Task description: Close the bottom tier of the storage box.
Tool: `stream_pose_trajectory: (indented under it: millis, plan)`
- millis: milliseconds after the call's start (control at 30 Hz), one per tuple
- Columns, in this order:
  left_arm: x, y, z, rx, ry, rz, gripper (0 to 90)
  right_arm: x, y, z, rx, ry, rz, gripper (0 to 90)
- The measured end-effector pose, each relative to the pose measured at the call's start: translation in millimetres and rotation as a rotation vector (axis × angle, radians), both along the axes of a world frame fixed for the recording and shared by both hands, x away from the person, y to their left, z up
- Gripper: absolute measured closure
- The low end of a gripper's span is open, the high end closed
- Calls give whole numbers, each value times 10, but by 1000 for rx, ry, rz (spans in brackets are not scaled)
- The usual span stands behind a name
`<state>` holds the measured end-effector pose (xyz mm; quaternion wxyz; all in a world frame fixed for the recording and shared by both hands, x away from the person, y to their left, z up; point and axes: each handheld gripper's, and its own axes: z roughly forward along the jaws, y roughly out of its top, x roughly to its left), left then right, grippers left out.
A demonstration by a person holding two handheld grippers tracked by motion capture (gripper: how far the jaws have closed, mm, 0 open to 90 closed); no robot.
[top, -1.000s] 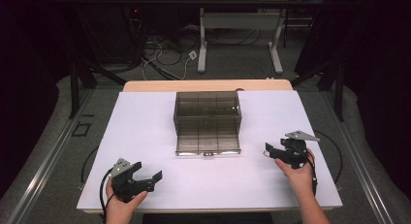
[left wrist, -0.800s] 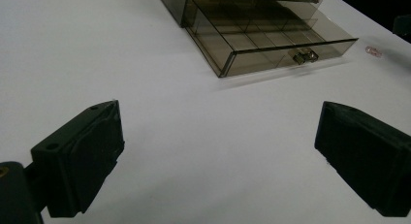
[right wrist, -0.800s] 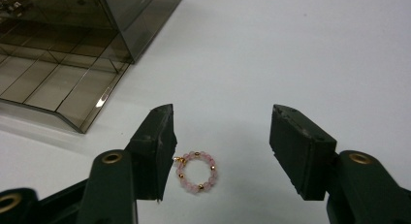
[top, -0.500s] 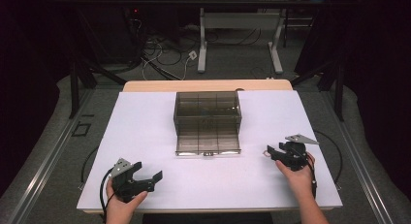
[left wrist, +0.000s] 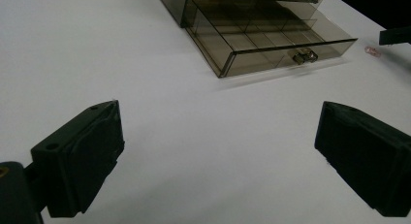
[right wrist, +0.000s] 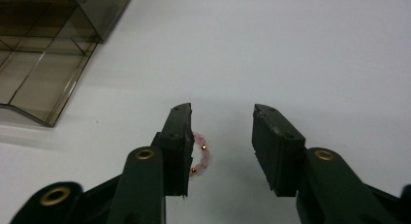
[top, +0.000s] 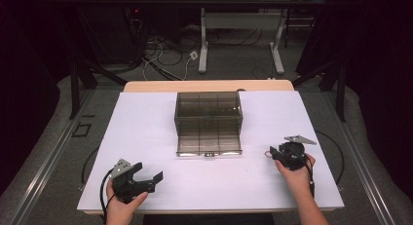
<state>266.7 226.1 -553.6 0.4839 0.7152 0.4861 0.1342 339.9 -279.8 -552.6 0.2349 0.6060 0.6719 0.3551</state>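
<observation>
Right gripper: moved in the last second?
Yes. The right gripper has dropped toward the person's edge of the table, judged against the drawer box, now over a pink bead bracelet.

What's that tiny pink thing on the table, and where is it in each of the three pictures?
It looks like a pink bead bracelet.
High view: bracelet lies at right, just left of the right gripper.
Left gripper view: a pink speck at far right, beyond the drawer.
Right gripper view: low centre, between the open jaws, against the left one.
Shared landmark: the open drawer.
</observation>
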Motion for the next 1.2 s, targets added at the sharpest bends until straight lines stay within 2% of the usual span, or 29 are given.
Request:
stream_pose_trajectory:
  millis: [67,167,433,467,733,900,1200]
  plan:
    - [1,-2,-1,-1,-1,-1,36,14,-7,-7,0,20,-5,661]
    - [0,-4,0,0,0,-2,36,33,-15,-16,21,45,-6,696]
    - [-1,-1,2,0,-3,-1,36,44,9,-3,60,67,0,754]
    - [-3,-1,3,-2,-2,0,36,45,8,-4,55,70,11,759]
    - [-3,0,4,-1,-3,0,36,38,60,-2,46,90,-1,788]
    - [-3,1,6,-1,-4,0,36,35,62,-12,54,102,-4,798]
    - [-3,1,6,-1,-4,0,36,31,107,-22,4,108,4,819]
